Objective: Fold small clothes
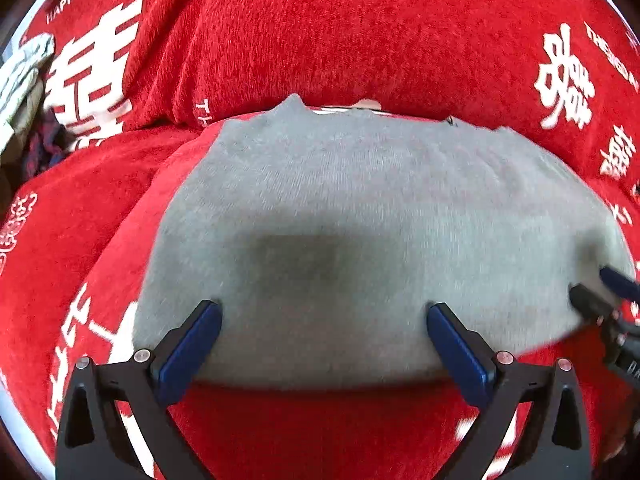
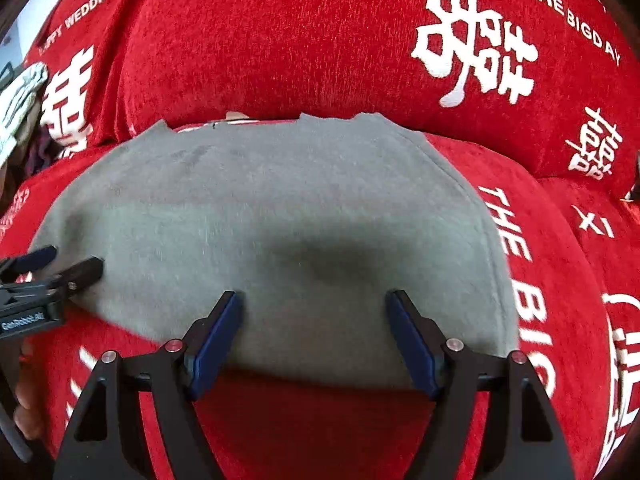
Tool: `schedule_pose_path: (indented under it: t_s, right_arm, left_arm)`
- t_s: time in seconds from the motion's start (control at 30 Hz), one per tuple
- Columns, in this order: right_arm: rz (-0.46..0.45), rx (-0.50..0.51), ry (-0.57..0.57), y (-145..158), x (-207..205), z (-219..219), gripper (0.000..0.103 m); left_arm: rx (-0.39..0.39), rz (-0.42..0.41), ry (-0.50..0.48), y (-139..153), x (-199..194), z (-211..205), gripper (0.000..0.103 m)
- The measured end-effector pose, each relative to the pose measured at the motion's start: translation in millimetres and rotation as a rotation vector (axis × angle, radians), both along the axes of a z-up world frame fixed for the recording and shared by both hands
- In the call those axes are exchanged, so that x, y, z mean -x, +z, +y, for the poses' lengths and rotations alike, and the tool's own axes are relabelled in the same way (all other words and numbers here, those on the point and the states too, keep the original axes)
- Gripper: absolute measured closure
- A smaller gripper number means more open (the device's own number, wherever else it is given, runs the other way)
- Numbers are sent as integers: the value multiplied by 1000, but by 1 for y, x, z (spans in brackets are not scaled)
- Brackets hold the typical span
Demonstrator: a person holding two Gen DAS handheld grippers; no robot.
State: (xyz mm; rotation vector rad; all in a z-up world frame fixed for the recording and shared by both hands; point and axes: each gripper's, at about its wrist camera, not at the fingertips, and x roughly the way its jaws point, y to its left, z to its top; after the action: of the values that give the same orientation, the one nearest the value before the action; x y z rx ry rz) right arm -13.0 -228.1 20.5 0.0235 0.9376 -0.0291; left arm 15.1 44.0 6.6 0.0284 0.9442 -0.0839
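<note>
**Both grippers above the near edge of the grey garment**

I see my left gripper (image 1: pixel 324 314) with its jaws spread wide and nothing pinched between them. My right gripper (image 2: pixel 314 304) also has its jaws apart and holds nothing. Under both lies the grey garment (image 1: pixel 360 200), flat on the red cover (image 1: pixel 340 32) with white lettering. Far at the left edge lies a pile of other clothes (image 1: pixel 20 80).
</note>
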Motion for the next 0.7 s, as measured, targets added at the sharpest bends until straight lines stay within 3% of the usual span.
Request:
schedule_pose_path:
  t_s: [0.2, 0.33, 0.4, 0.5, 0.63, 0.7]
  right_arm:
    - [2, -11, 4, 2, 13, -4, 25]
    - [24, -19, -1, 11, 25, 0, 24]
    - [-12, -52, -13, 20, 33, -2, 24]
    - [-37, -49, -13, 26, 33, 3, 24]
    - [-22, -60, 4, 23, 27, 14, 24]
    - [-13, -60, 17, 20, 24, 22, 24]
  left_arm:
    - [14, 7, -9, 4, 15, 5, 0]
    - [112, -39, 36, 20, 33, 30, 0]
    - [207, -43, 102, 22, 34, 58, 0]
    - [423, 45, 156, 5, 23, 98, 0]
    - [714, 43, 112, -2, 19, 127, 0]
    - [823, 49, 100, -8, 12, 136, 0]
